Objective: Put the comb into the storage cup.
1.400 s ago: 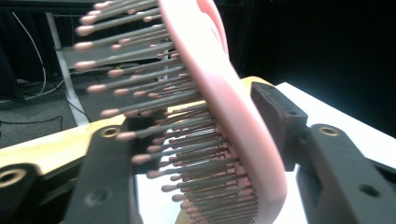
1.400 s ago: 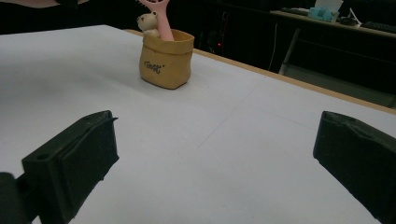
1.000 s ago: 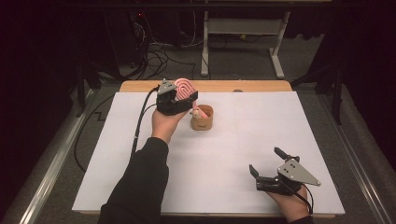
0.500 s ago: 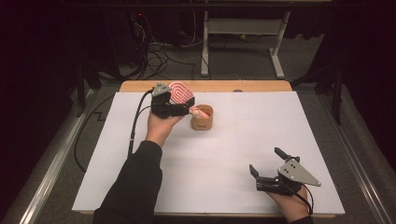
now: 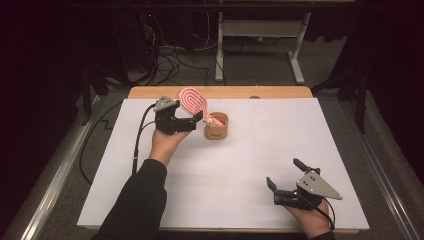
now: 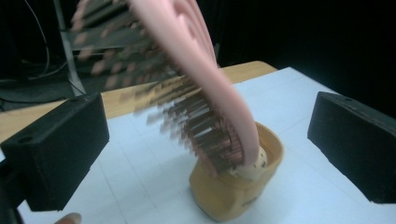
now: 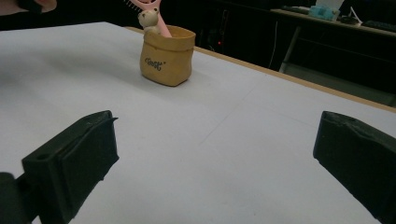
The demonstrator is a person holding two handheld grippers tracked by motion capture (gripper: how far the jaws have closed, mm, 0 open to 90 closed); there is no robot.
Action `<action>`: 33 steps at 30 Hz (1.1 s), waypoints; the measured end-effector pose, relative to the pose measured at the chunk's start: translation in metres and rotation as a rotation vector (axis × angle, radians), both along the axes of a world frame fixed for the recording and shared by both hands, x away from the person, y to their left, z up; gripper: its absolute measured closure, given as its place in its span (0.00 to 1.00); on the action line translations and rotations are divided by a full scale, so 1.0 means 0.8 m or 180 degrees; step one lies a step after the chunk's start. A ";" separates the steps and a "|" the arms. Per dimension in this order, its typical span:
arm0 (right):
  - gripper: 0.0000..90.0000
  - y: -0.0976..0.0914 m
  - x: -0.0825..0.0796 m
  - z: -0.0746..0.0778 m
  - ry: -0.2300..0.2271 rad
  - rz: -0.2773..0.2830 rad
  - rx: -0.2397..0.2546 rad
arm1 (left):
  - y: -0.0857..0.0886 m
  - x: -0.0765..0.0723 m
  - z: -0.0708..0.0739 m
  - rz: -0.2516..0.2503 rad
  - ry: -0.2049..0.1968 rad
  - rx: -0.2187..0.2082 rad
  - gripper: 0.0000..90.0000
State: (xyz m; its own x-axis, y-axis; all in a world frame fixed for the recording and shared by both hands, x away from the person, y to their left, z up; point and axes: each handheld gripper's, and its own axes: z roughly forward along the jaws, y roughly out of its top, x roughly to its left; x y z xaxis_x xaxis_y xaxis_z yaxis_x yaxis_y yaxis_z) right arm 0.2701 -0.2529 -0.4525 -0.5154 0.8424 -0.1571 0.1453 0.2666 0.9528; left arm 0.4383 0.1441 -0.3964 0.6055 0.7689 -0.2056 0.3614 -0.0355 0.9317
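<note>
Two grippers are showing in the high view: the left gripper (image 5: 192,119), jaws having just opened, is hovering beside the pink hairbrush (image 5: 192,100) leaning in the tan pot (image 5: 216,126); the right gripper (image 5: 285,176) is gaping near the table's (image 5: 250,165) front edge.

Left gripper view: both jaws are standing wide, flanking the hairbrush untouched.

Right gripper view: wide jaws are facing the distant pot.

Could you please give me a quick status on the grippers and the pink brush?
Left gripper just opened, jaws clear of the pink brush. Brush leans in the tan cup. Right gripper open, idle near the table's front edge. Nothing in the way.
</note>
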 end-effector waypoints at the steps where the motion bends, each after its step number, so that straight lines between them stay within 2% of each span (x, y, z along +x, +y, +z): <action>1: 0.00 0.000 0.000 0.000 -0.0001 0.0003 -0.0005 | 0.002 -0.005 -0.004 -0.0009 0.0004 -0.0012 0.00; 4: 0.00 0.001 0.000 -0.001 0.0014 0.0001 -0.0025 | 0.007 -0.018 -0.013 -0.0061 -0.0022 0.0029 0.00; 12: 0.00 0.003 -0.001 0.000 0.0000 -0.0005 -0.0023 | 0.033 -0.054 -0.036 -0.0067 -0.0067 -0.0097 0.00; 16: 0.00 0.003 -0.001 0.001 -0.0001 -0.0009 -0.0023 | 0.047 -0.075 -0.049 -0.0052 -0.0105 0.0052 0.00; 23: 0.00 0.003 -0.002 0.001 0.0000 -0.0007 -0.0024 | 0.068 -0.111 -0.076 -0.0082 -0.0006 0.0198 0.00; 28: 0.00 0.001 -0.003 0.002 -0.0018 -0.0018 -0.0015 | 0.077 -0.144 -0.077 -0.0095 -0.0049 0.0224 0.00; 31: 0.00 -0.002 -0.002 0.001 0.0000 -0.0031 -0.0007 | 0.082 -0.167 -0.071 -0.0138 -0.0134 0.0260 0.00; 33: 0.00 -0.003 -0.002 0.001 -0.0001 -0.0052 0.0002 | 0.088 -0.182 -0.068 -0.0147 -0.0194 0.0233 0.00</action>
State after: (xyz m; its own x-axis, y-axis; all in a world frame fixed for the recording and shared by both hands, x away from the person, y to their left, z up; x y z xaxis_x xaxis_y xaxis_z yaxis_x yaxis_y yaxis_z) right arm 0.2685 -0.2556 -0.4515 -0.5014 0.8509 -0.1567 0.1495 0.2636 0.9530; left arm 0.2927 0.2144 -0.4505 0.6502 0.7515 -0.1117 0.3005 -0.1194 0.9463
